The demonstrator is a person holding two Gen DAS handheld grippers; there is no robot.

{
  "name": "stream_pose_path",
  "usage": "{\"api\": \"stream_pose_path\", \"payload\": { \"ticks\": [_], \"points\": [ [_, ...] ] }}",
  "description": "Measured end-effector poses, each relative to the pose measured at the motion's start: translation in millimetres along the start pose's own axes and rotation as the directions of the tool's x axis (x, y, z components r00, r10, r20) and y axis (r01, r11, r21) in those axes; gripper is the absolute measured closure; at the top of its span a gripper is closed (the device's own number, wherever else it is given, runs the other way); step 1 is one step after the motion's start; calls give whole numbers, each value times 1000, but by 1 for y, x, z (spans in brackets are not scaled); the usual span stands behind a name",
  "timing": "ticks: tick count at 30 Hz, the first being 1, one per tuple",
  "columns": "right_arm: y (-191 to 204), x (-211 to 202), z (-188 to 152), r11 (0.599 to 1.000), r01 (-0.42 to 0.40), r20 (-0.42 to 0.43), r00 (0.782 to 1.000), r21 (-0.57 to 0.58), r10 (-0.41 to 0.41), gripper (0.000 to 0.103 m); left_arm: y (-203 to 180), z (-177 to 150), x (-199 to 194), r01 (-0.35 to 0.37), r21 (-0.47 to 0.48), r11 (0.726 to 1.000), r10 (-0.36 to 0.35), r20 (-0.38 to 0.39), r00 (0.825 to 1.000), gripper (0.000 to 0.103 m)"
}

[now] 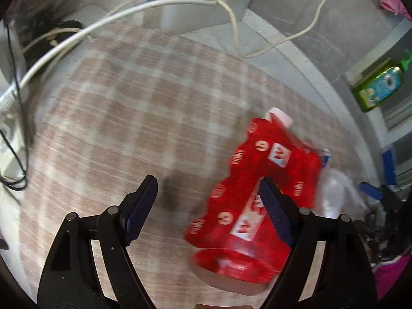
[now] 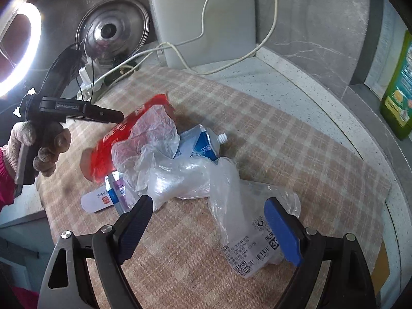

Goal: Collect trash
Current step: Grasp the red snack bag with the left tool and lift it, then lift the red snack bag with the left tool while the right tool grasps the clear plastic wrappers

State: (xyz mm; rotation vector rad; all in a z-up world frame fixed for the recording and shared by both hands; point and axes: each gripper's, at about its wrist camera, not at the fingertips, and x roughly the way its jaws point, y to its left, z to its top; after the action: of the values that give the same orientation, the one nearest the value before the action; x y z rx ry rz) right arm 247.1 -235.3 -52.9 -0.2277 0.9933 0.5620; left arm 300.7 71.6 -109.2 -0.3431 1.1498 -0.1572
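Note:
A crumpled red plastic wrapper (image 1: 255, 195) lies on the checked cloth (image 1: 128, 118). My left gripper (image 1: 208, 208) is open above the cloth, its right finger over the wrapper's middle; it grips nothing. The view is blurred by motion. In the right wrist view the trash pile sits mid-cloth: the red wrapper (image 2: 116, 139), clear plastic bags (image 2: 180, 175), a blue-and-white pouch with a spout (image 2: 203, 141), a small white tube (image 2: 97, 200) and a clear labelled bag (image 2: 247, 247). My right gripper (image 2: 208, 229) is open over the labelled bag. The left gripper (image 2: 77, 110) hangs above the wrapper.
White cables (image 1: 154, 2) run across the back of the counter (image 2: 296, 85). A green soap bottle (image 1: 378, 85) stands on the right ledge. A steel pot lid (image 2: 113, 33) leans at the back left beside a ring light (image 2: 20, 49). A grey post (image 2: 200, 18) stands behind.

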Motion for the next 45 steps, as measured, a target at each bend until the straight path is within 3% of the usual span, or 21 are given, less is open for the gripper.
{"api": "stream_pose_path", "payload": {
  "ticks": [5, 10, 14, 16, 20, 23, 27, 31, 34, 38, 45],
  "points": [
    [4, 4, 1, 1000, 13, -9, 1000, -21, -13, 13, 24, -1, 3, 98, -117, 988, -101, -19, 995, 19],
    [0, 12, 0, 1000, 4, -37, 999, 9, -4, 13, 18, -5, -5, 125, -95, 988, -127, -19, 992, 19],
    [0, 13, -2, 1000, -4, -49, 999, 21, 5, 13, -19, -14, -19, 71, 72, 995, -70, -22, 997, 19],
    [0, 14, -2, 1000, -7, -55, 998, 28, 9, 13, -42, -24, -25, 31, 186, 982, -25, -32, 999, 19],
    [-1, 14, -3, 999, -11, -56, 998, 30, 13, 13, -85, -46, -26, -70, 403, 913, 93, -38, 995, 19],
    [0, 16, -3, 1000, -5, -60, 998, 21, 7, 13, -107, -59, -22, -140, 501, 854, 173, -19, 985, 19],
    [-1, 18, -3, 1000, 1, -64, 998, 20, 0, 13, -124, -72, -7, -232, 598, 767, 277, 17, 961, 19],
    [-2, 21, -4, 1000, 6, -70, 998, 23, -5, 13, -126, -76, 5, -294, 621, 726, 338, 50, 940, 19],
    [-3, 22, -5, 1000, 4, -75, 997, 21, -3, 13, -121, -69, 7, -321, 600, 732, 350, 72, 934, 19],
    [-1, 24, -8, 1000, 9, -79, 997, 0, -9, 13, -106, -57, -1, -316, 557, 768, 338, 67, 939, 21],
    [7, 30, -2, 999, 9, -85, 996, -35, -12, 13, -74, -37, 6, -231, 438, 869, 269, -27, 963, 21]
  ]
}}
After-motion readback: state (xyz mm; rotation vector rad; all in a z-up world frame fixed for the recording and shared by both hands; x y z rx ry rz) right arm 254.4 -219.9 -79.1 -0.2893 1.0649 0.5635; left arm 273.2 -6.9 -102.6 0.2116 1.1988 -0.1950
